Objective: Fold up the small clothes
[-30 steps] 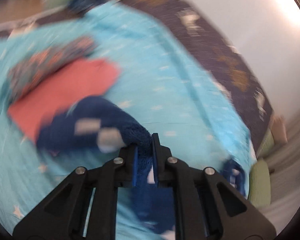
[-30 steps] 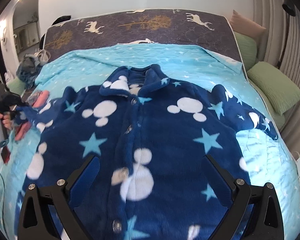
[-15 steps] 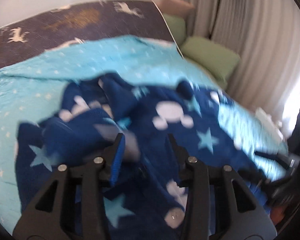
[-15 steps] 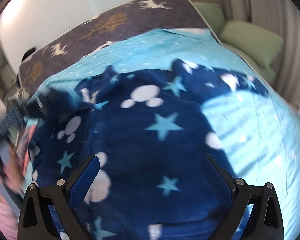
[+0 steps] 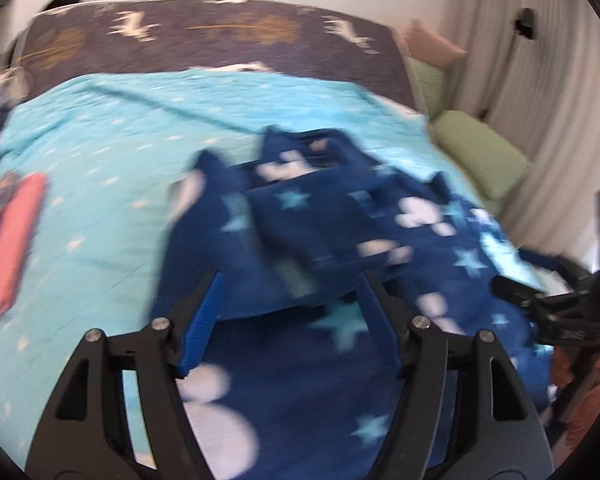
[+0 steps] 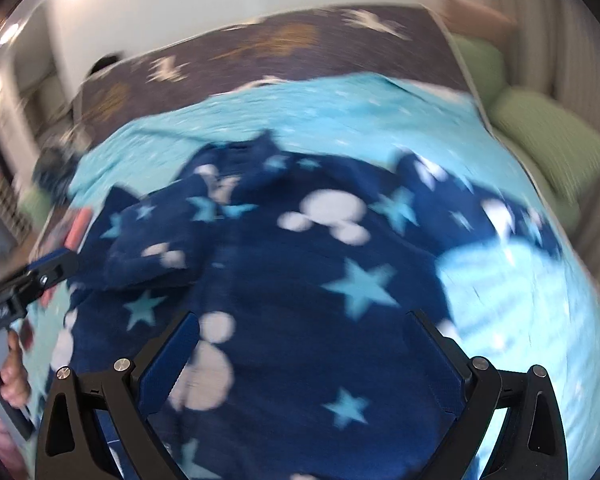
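Turquoise star-print bedding (image 5: 112, 184) covers the bed before us, with a dark deer-patterned headboard (image 5: 220, 36) across the top of both frames and green pillows (image 6: 548, 136) at the right. Our navy fleece jacket (image 6: 300, 272), scattered with pale blue stars and white mouse-head shapes, lies spread across the middle of the bed; its sleeve (image 5: 300, 240) at the picture's left is now folded in over the chest, where a second ago it stretched out toward the pink folded garment (image 5: 12, 240) at the left edge. We can read no writing; the small lettering on the gripper bodies is blurred. Our left gripper (image 5: 290, 320), which pinched the cuff a second ago, has just been opening and now hangs over the jacket with nothing between its blue pads. Our right gripper (image 6: 304, 356) stands wide apart and empty above the jacket's lower front.
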`<state>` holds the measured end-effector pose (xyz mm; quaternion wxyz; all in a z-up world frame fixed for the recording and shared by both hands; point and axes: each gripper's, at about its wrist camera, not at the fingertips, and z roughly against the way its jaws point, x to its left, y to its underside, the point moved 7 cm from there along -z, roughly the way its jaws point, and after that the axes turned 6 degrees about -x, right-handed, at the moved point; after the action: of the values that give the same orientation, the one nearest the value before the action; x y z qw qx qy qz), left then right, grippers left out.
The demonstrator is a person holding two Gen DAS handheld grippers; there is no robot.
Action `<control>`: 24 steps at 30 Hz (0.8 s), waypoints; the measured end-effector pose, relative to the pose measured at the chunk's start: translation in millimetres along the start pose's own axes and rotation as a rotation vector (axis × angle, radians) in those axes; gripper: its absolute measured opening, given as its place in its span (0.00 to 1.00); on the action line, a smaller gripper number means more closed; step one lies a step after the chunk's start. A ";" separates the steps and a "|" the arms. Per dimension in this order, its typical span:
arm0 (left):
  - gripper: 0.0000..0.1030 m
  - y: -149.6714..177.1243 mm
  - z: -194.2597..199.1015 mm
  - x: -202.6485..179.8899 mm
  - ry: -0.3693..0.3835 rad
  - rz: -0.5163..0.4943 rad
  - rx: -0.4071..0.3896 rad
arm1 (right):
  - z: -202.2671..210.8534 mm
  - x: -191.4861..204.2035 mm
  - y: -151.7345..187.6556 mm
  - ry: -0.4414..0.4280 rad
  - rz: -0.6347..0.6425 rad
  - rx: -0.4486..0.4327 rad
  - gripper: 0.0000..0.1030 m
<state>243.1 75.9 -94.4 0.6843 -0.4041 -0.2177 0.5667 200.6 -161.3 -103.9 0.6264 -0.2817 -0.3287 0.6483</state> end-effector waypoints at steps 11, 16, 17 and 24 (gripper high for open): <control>0.67 41.1 -17.6 61.7 -0.197 0.058 0.114 | -66.4 134.8 -10.7 -0.125 0.497 0.064 0.77; 0.67 42.0 -39.7 75.9 -0.283 0.070 0.185 | -94.7 156.9 -5.8 -0.042 0.628 0.040 0.71; 0.67 41.4 -41.4 78.0 -0.291 0.078 0.184 | -97.6 157.9 -7.5 -0.036 0.628 0.034 0.63; 0.72 42.9 -34.5 94.6 -0.381 0.139 0.163 | -87.7 90.8 -43.1 -0.104 0.226 0.062 0.07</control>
<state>268.3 156.7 -163.8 0.6206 -0.2472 -0.2683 0.6941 290.6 -64.4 -120.9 0.5397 -0.2636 -0.3067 0.7384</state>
